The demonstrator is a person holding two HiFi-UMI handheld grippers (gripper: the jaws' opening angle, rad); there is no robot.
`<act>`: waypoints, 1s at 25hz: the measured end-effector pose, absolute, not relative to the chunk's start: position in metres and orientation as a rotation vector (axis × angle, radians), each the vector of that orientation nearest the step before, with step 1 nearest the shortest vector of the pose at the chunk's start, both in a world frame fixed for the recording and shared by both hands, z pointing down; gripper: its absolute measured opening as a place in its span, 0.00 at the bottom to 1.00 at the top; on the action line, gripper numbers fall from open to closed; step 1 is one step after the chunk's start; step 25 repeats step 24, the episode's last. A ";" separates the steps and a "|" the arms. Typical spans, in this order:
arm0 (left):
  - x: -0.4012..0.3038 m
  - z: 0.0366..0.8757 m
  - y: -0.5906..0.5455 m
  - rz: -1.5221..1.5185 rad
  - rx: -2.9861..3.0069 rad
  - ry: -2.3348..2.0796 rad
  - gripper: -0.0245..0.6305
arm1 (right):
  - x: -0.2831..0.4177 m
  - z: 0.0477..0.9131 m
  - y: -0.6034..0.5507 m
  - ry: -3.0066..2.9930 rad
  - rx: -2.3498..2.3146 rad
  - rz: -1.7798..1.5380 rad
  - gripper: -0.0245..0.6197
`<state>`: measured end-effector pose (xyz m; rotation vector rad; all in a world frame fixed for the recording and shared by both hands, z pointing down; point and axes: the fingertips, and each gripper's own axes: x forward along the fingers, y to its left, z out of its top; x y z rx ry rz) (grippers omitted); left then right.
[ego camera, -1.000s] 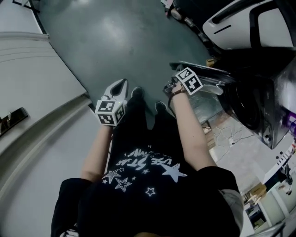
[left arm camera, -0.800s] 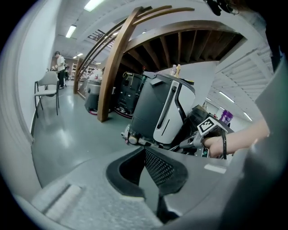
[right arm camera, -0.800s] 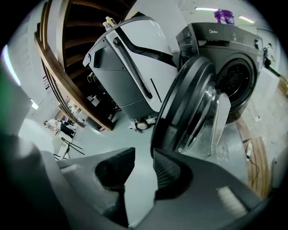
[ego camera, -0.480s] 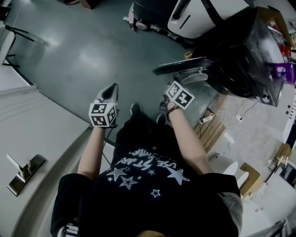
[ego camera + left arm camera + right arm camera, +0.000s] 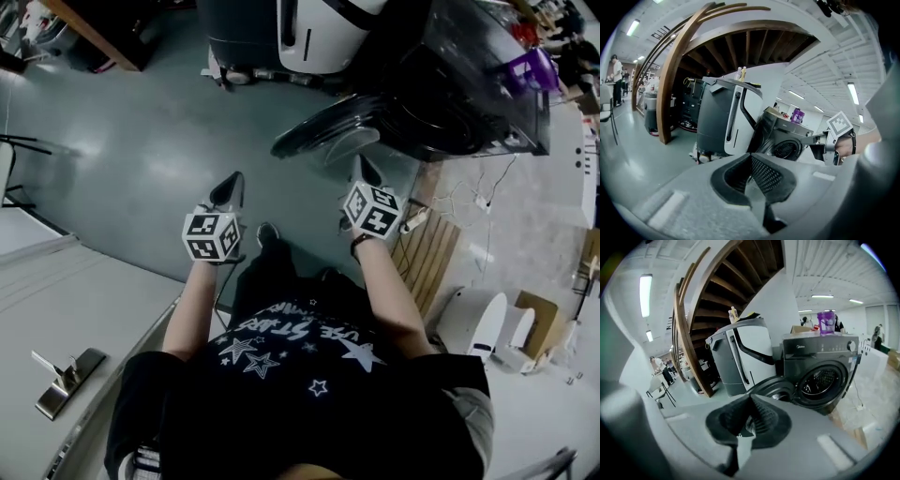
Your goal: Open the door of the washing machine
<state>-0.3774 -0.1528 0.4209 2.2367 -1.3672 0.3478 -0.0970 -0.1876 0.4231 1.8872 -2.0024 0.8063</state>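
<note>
The dark washing machine stands at the upper right of the head view. Its round door is swung wide open to the left, and the drum shows behind it. My right gripper hangs just short of the door, apart from it, shut with nothing between its pads. My left gripper is over the bare floor to the left, jaws together and empty. In the left gripper view the machine stands ahead with the right gripper beside it. Both jaw tips meet.
A big grey and white appliance stands left of the washer. A purple bottle sits on the washer's top. Wooden slats and cables lie on the floor at right. A wooden stair beam rises beyond. People stand far off.
Both grippers have risen, and the right one has drawn back from the door's edge with its jaws closed. The door has stayed open throughout.
</note>
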 end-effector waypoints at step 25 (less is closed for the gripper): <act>-0.135 0.346 -0.017 0.319 2.511 -1.235 0.05 | 0.110 0.342 -0.009 -2.131 2.026 0.557 0.05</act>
